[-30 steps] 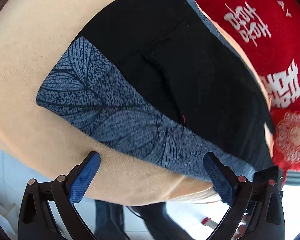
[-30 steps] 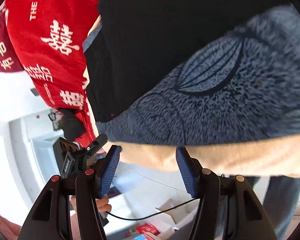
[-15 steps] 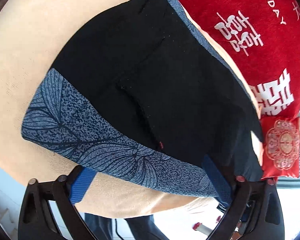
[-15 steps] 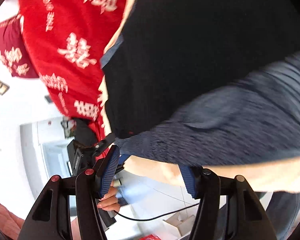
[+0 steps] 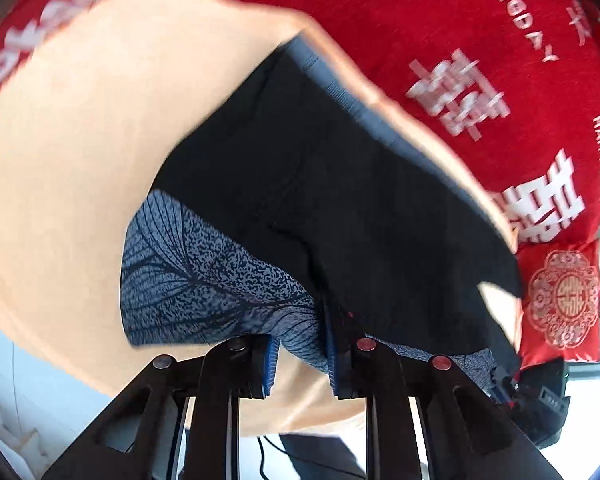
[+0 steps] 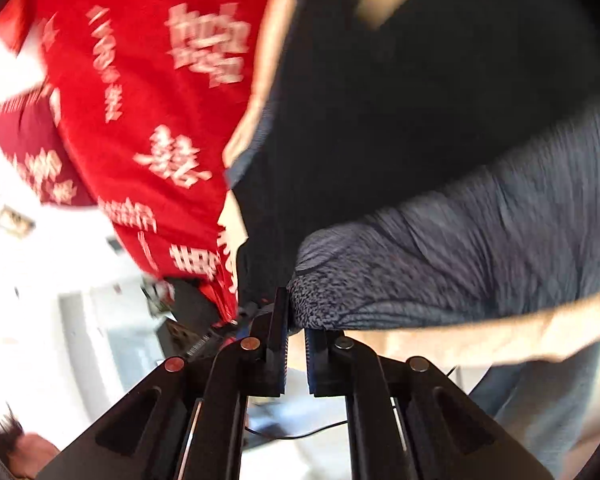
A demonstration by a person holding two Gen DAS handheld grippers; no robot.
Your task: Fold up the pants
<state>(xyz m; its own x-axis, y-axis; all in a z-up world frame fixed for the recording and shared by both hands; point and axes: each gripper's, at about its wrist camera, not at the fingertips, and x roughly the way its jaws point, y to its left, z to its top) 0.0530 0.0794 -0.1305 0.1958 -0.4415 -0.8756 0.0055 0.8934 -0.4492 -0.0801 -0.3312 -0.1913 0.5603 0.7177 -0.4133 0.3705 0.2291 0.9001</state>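
The pants, black with a blue leaf-printed band along the near edge, lie spread on a tan cloth that covers a surface with a red blanket printed in white characters behind. A second ago both grippers stood wide open just short of that band; half a second ago they straddled it; now each has closed on it. The left gripper pinches a bunched fold of the printed band between narrow jaws, and the right gripper clamps the band's puckered edge the same way, nearly shut on the cloth. The fabric humps up at both pinch points, and heavy blur in the right wrist view suggests motion has begun. With both grips apparently secured on the near edge, the fold seems ready to start, likely by carrying this edge over the black body toward the far side.
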